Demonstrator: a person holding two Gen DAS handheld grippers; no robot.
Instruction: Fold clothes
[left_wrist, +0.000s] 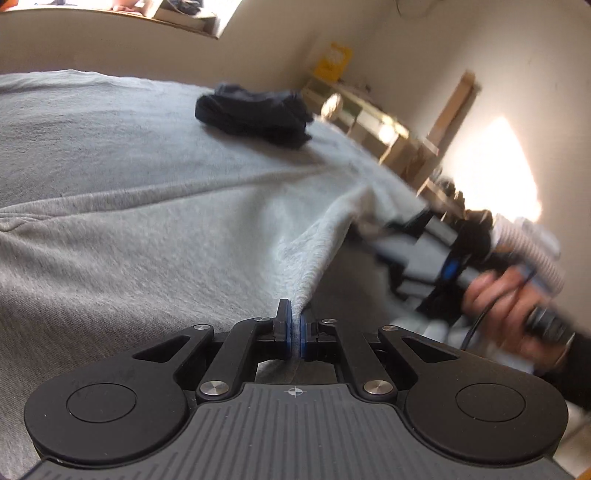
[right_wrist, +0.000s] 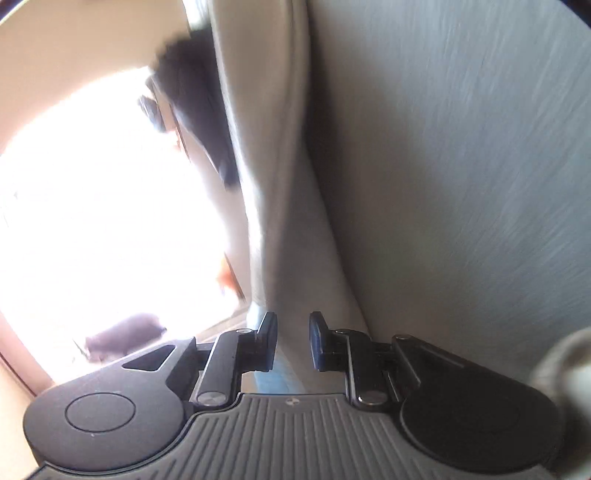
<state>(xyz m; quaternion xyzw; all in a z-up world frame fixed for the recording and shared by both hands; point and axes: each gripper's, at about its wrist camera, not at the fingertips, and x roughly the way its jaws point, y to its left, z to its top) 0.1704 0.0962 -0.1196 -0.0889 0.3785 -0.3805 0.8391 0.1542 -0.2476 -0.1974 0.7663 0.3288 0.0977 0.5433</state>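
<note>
**A:** On the bed (left_wrist: 92, 122), where's the garment right now?

**B:** The grey sweatshirt (left_wrist: 166, 229) is spread across most of it, soft and fleecy. My left gripper (left_wrist: 295, 328) is clamped tight on one edge of it, and the cloth rises from the bed in a taut ridge to my pads. My right gripper (right_wrist: 293, 341) is turned on its side; its jaws stand a little way apart with nothing pressed between the pads. Pale cloth (right_wrist: 280, 184) hangs just ahead of them, too blurred to tell which part.

**A:** So how do you do this step well?

**B:** My guess is the fold is half made. I'd keep the left pinch firm and low so the edge doesn't slip. Then I'd get the right jaws square around the matching edge before closing, and carry both across level so the crease runs straight.

**A:** Anything in the way?

**B:** A dark bundle of clothing (left_wrist: 255, 114) sits further up the bed, well clear of me. A wooden shelf (left_wrist: 373, 122) stands beyond.

**A:** Any writing or labels?

**B:** None I can read. A yellow box (left_wrist: 334, 61) on that shelf is too blurred.
</note>
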